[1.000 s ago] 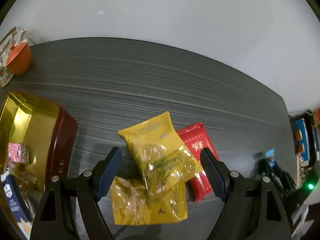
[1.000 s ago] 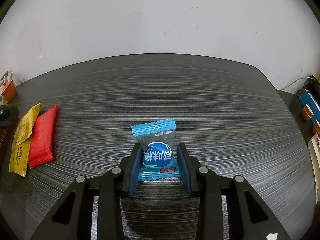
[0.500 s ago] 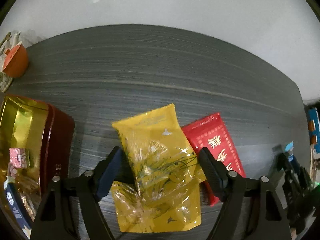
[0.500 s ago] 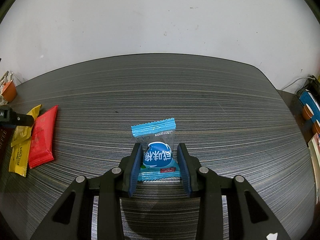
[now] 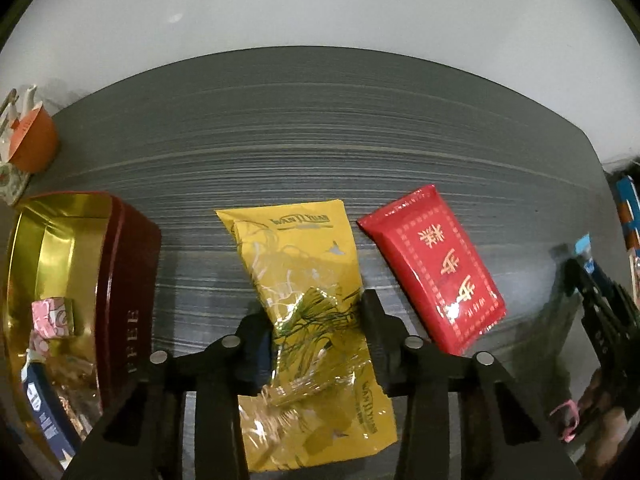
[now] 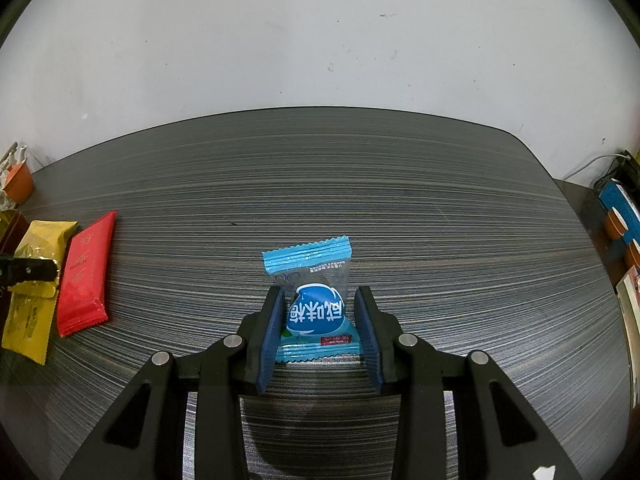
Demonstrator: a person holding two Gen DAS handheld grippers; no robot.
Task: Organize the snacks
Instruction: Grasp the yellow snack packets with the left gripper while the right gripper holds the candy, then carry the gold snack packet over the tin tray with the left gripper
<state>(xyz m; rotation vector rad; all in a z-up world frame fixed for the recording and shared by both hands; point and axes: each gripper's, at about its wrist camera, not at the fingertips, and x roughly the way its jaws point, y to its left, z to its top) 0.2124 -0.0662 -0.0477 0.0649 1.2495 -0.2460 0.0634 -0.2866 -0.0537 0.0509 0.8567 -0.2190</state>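
Left wrist view: left claw (image 5: 318, 320) closing on yellow snack packet (image 5: 308, 280), pads touching its crinkled sides, packet on table (image 5: 320, 140) btwn dark-red tin (image 5: 132, 280) & red packet (image 5: 434, 268). Right wrist view: right claw (image 6: 320, 316) clamped on blue candy packet (image 6: 314, 304), resting on table.

Both pictures are round and bent like a fishbowl, with black corners. The table edge curves like a hill. The room is a bit dim, and the white wall (image 6: 320, 40) is the brightest part. In the left wrist view, shiny spots gleam on the yellow packet (image 5: 304, 280) and the gold tin (image 5: 56, 240) at 9 o'clock. Things at 3 o'clock look dark and smeared. The right wrist view is sharp, with a soft shadow at 6 o'clock.
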